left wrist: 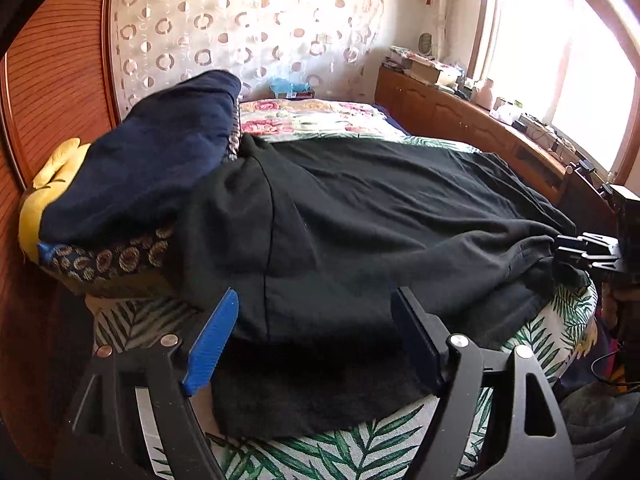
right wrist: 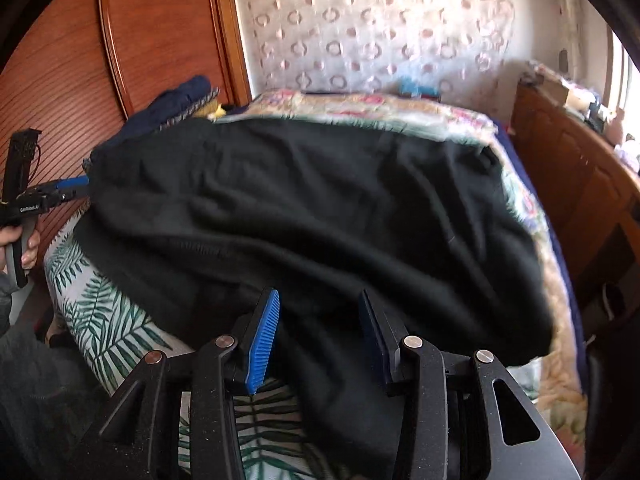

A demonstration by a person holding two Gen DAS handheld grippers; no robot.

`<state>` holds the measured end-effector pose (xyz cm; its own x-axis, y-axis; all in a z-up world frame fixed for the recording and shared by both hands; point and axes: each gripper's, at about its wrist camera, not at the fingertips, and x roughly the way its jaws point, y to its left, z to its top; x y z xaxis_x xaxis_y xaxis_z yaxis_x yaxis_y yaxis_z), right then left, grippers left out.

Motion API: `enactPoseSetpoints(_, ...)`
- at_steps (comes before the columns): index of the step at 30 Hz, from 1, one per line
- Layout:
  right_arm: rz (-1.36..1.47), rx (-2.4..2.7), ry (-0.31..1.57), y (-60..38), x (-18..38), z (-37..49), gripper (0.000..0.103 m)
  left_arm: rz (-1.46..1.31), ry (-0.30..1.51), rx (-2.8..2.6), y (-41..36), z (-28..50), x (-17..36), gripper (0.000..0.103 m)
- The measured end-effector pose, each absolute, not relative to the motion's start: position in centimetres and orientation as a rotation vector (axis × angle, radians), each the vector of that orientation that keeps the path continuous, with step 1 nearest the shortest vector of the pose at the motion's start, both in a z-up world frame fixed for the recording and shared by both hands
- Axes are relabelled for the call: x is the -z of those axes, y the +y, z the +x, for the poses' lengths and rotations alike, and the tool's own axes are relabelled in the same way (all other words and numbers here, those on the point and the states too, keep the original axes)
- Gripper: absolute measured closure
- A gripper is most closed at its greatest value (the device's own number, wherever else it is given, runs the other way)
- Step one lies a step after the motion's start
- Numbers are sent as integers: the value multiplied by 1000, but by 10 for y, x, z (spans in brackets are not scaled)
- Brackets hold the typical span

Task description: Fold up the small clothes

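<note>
Because folding needs a flat start, the large black knit garment [left wrist: 360, 208] lies spread across the bed [left wrist: 360, 444], covering most of the white bedcover printed with green palm leaves; its near hem hangs toward the foot edge, and loose ripples run across its right half.

- Left tongs [left wrist: 316, 340]: spread wide, blue ribbed pads [left wrist: 212, 344] apart, poised over the near-left hem of the garment. Nothing is pinched; black cloth shows between the pads, but they do not press on it. Judged placing: set to take a corner.
- Right tongs [right wrist: 316, 340]: partly spread, over the near-right hem, no grip on the cloth visible. This view is blurred. Judged placing: the matching second corner, so both ends can be lifted together.
- Hand [right wrist: 20, 246]: grips the handle of the left tongs, seen at the left border of the right wrist view.
- Pile of other clothes [left wrist: 132, 184]: navy fabric over patterned and yellow pieces, heaped at the bed's left side against the garment, apparently awaiting their turn.
- Floral quilt [left wrist: 316, 118]: at the bed's far end, beyond the garment.
- Wooden cabinet [left wrist: 460, 120]: under the window, cluttered top.
</note>
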<state>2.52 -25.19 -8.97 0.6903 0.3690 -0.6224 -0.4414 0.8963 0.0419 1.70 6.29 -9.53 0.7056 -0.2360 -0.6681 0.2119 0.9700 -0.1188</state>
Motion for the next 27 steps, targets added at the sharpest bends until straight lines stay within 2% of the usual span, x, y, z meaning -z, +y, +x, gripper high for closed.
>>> enactPoseSetpoints(5,-95,-443,718,-247,102,41,60,-53,759,231,67,15,103,24)
enactPoseSetpoints(15,-25,-434,700,-246,105,48,64,-75,783,215,75,10,116,23)
enactPoseSetpoints(16,-22,-433,698,-244,106,50,67,-76,784,215,75,10,117,23)
enactPoseSetpoints(18,-20,-435,691,-245,107,50,93,-79,787,213,76,10,118,24)
enactPoseSetpoints(27,21,-561,663,-253,90,26,98,-90,776,208,80,6,118,23)
